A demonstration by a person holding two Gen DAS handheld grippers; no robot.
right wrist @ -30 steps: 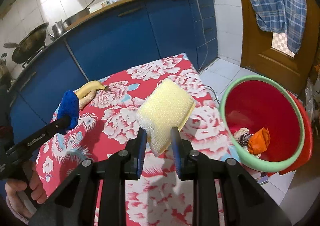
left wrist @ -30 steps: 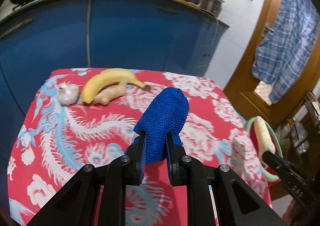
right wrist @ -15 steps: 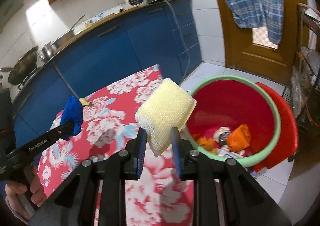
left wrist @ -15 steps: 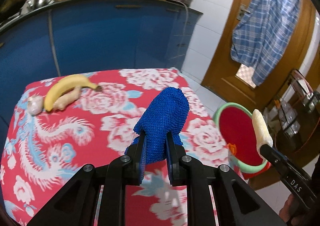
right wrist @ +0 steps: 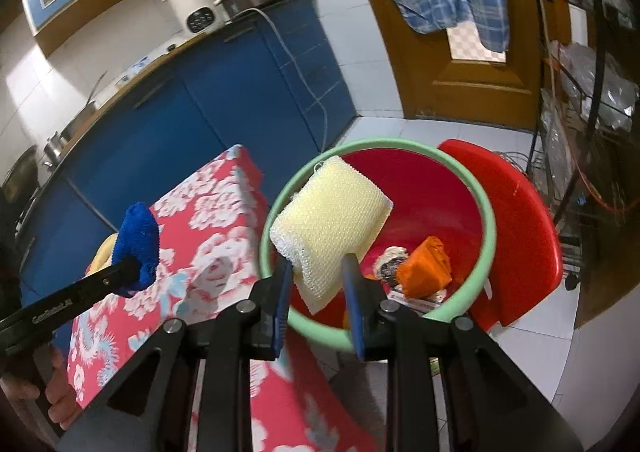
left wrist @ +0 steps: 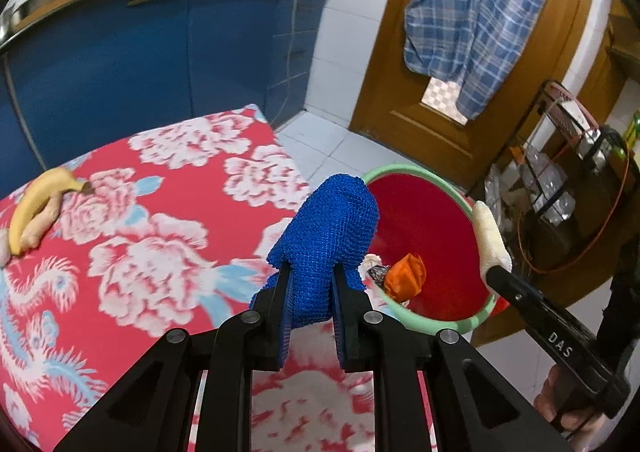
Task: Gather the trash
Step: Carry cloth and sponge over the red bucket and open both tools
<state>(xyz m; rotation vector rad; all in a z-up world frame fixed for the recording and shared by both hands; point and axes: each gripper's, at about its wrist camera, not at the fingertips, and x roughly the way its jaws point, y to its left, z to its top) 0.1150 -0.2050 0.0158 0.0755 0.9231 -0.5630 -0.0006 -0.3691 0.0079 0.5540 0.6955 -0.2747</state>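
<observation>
Blue kitchen cabinets (left wrist: 120,64) fill the back, a wooden door (right wrist: 460,64) with a plaid shirt (left wrist: 472,8) hung on it stands to the right. Nearer you, the table under a red floral cloth (left wrist: 152,252) carries a banana (left wrist: 28,208) and a piece of ginger (left wrist: 40,222) touching it at the far left edge. Just off the table's right end sits the red bin with a green rim (right wrist: 486,212), on the tiled floor, a red lid (right wrist: 520,220) leaning behind it – inside you can see an orange wrapper (right wrist: 428,268) and some crumpled scraps (right wrist: 390,262). Your right gripper (right wrist: 318,284) holds the pale yellow scrub sponge (right wrist: 332,220) over the bin's near rim; the sponge is between the jaws and they're clamped on its lower end. Your left gripper (left wrist: 308,292) is clamped tight on the blue scrub sponge (left wrist: 328,236), held above the table's right edge – beside the bin, not over it. Your fingers (right wrist: 60,400) show at the left gripper's handle.
</observation>
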